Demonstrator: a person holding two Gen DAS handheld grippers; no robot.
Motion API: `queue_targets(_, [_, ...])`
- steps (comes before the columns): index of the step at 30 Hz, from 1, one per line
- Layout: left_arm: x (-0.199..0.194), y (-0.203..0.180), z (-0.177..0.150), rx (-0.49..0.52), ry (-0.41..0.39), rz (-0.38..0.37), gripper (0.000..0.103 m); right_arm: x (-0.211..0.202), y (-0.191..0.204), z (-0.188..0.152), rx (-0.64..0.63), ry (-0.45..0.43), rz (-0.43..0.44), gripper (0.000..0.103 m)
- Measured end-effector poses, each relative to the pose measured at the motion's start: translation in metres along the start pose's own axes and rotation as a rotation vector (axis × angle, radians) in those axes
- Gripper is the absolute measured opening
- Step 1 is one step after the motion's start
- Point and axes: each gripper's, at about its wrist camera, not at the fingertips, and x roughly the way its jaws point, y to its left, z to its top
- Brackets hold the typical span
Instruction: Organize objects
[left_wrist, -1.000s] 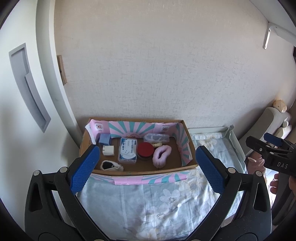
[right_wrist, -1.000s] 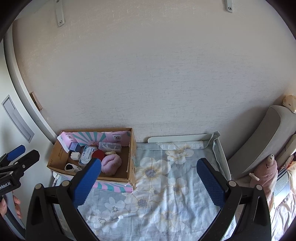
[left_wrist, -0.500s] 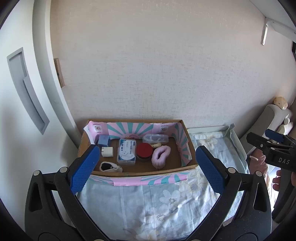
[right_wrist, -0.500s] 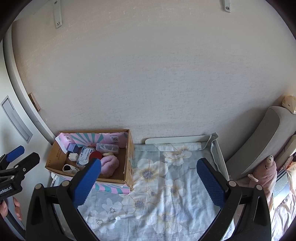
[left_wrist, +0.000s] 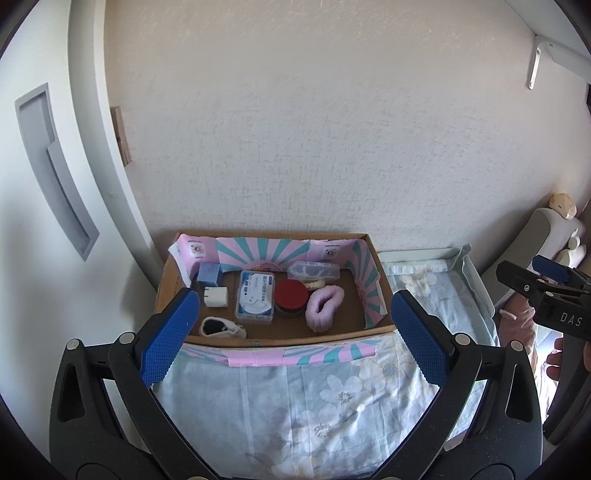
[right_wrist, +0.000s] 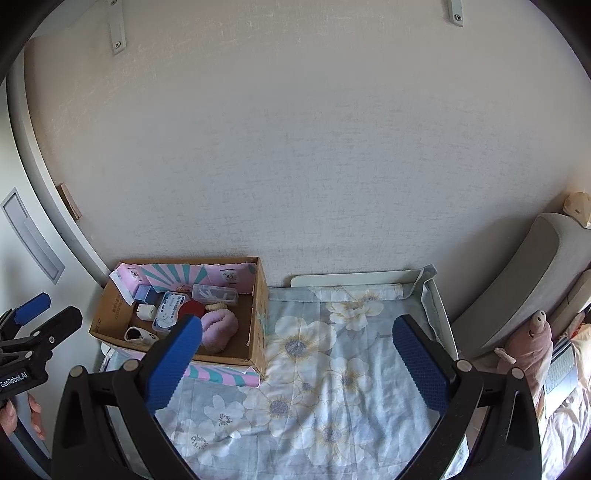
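Note:
A cardboard box (left_wrist: 380, 275) lined with pink and teal paper sits at the back left of a floral-covered table (left_wrist: 295, 398), against the wall. In it lie a pink fluffy scrunchie (left_wrist: 323, 308), a red round tin (left_wrist: 291, 295), a white and blue case (left_wrist: 255, 301), a clear plastic case (left_wrist: 314, 270), a white plug (left_wrist: 215, 296), a blue box (left_wrist: 209, 273) and a small white shoe (left_wrist: 221, 328). My left gripper (left_wrist: 293, 336) is open and empty, in front of the box. My right gripper (right_wrist: 295, 363) is open and empty, over the cloth right of the box (right_wrist: 258, 325).
A white wall stands close behind the table. A raised white rim (right_wrist: 354, 278) edges the table's back and right. A grey cushion (right_wrist: 517, 280) and a pink plush toy (right_wrist: 524, 343) lie to the right. A white door frame (left_wrist: 110, 184) stands at the left.
Both grippers have drawn back and risen slightly, so the box and table sit a little lower in both views. Nothing was grasped or released.

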Motion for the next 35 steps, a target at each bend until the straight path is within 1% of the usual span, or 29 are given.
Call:
queue_targets(9, [-0.001,0.003,-0.001,-0.01,-0.002,0.016,0.103,0.001,0.004,-0.002,-0.006,0.005,0.002,0.103])
queue_targets(16, [-0.004,0.006,0.001,-0.007,-0.022,0.057,0.103,-0.002,0.01,-0.002,-0.022,-0.004,-0.002,0.103])
queue_targets(19, [-0.007,0.006,0.002,-0.001,-0.037,0.062,0.103,-0.002,0.01,-0.001,-0.022,-0.005,-0.002,0.103])
queue_targets(23, [-0.009,0.001,0.002,0.033,-0.047,0.1,0.103,-0.002,0.01,-0.001,-0.027,-0.007,-0.002,0.103])
queue_targets(25, [-0.009,0.001,0.001,0.026,-0.051,0.112,0.103,-0.003,0.011,-0.002,-0.031,-0.008,-0.004,0.103])
queue_targets(27, [-0.007,0.002,0.001,0.007,-0.046,0.098,0.103,-0.003,0.01,-0.002,-0.032,-0.007,-0.002,0.103])
queue_targets(30, [-0.003,0.006,-0.003,-0.04,-0.038,0.034,0.103,-0.003,0.01,-0.004,-0.032,-0.004,0.001,0.103])
queue_targets(32, [-0.003,0.006,-0.006,-0.048,-0.047,0.025,0.103,-0.003,0.009,-0.005,-0.035,-0.003,0.002,0.103])
queue_targets(35, [-0.005,0.003,-0.008,-0.032,-0.065,0.028,0.103,-0.002,0.006,-0.007,-0.033,0.001,0.004,0.103])
